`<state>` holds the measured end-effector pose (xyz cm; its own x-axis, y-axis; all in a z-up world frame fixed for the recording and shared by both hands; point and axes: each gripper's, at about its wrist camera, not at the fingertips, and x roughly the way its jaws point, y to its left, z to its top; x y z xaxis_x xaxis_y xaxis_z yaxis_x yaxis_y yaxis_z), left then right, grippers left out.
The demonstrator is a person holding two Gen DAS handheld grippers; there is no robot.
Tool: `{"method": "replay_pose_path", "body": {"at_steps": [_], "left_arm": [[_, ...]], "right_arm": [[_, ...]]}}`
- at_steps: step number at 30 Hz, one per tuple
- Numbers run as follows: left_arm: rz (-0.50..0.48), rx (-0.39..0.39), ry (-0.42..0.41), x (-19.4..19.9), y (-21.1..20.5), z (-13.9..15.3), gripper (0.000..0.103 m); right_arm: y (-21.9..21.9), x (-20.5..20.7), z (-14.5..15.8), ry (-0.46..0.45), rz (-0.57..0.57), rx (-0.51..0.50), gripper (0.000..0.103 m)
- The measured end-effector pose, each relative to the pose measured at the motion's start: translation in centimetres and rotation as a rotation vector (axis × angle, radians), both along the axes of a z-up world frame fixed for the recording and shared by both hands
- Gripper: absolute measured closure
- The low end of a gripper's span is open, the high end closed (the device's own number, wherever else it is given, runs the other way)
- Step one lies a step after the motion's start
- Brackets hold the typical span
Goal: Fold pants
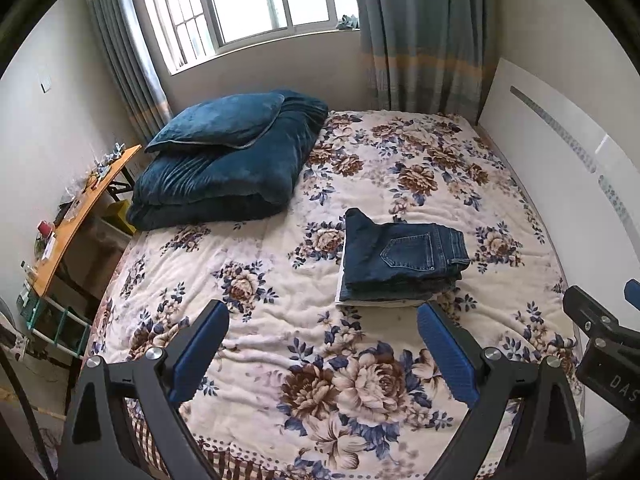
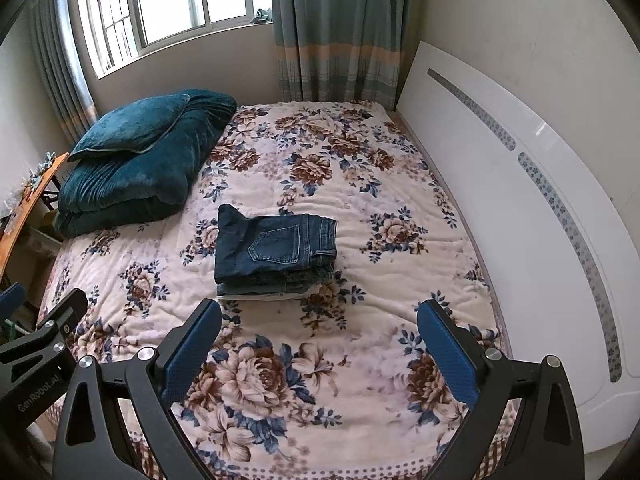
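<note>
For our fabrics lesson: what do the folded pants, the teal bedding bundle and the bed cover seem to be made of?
Folded pants: blue denim, judging by stitched back pocket and seams.
Teal bedding bundle: probably velvet or plush fleece; soft sheen, ribbed pile.
Bed cover: likely fuzzy, quilted fleece with printed flowers.

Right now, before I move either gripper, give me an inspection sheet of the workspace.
Surface: floral bedspread, lightly rumpled.
Job's things: folded jeans on top of a stack of folded garments, back pocket up, mid-bed.
Clutter: teal quilt with a pillow on it at the far left corner.
Grippers: left gripper open, holding nothing; right gripper open, holding nothing; both short of the stack.
Cables: nothing seen.
Surroundings: white headboard on the right, window and curtains beyond, cluttered wooden side table on the left.
</note>
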<state>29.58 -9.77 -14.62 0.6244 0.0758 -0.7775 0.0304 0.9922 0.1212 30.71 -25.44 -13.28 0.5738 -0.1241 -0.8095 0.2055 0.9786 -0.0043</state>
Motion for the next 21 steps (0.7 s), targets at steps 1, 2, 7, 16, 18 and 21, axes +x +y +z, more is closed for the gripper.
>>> {"method": "replay_pose_path", "body": {"at_steps": [1,2,7,16,18,21], "left_arm": [[-0.002,0.0,-0.001,-0.05,0.01,0.05,0.007],[-0.002,-0.002,-0.002,-0.04,0.01,0.07,0.007],[-0.006,-0.002,-0.003,-0.23,-0.04,0.19,0.007],[-0.014,-0.008,-0.01,-0.71,0.15,0.54,0.007],[-0.017,-0.006,-0.014,-0.82,0.22,0.78,0.007],[-0.016,-0.008,-0.012,-0.83,0.18,0.77,0.007]], "right_arm": [[0.02,-0.01,0.07,-0.002,0.0,0.001,0.003],[0.05,0.03,0.11,-0.004,-0.001,0.0,0.003],[-0.08,-0.22,0.23,-0.004,-0.003,0.003,0.003],[-0.36,-0.64,0.75,-0.01,-0.006,0.007,0.003],[-0.36,-0.68,0.8,-0.011,-0.007,0.006,0.002],[-0.29,-0.78,1.04,-0.012,-0.004,0.008,0.002]]}}
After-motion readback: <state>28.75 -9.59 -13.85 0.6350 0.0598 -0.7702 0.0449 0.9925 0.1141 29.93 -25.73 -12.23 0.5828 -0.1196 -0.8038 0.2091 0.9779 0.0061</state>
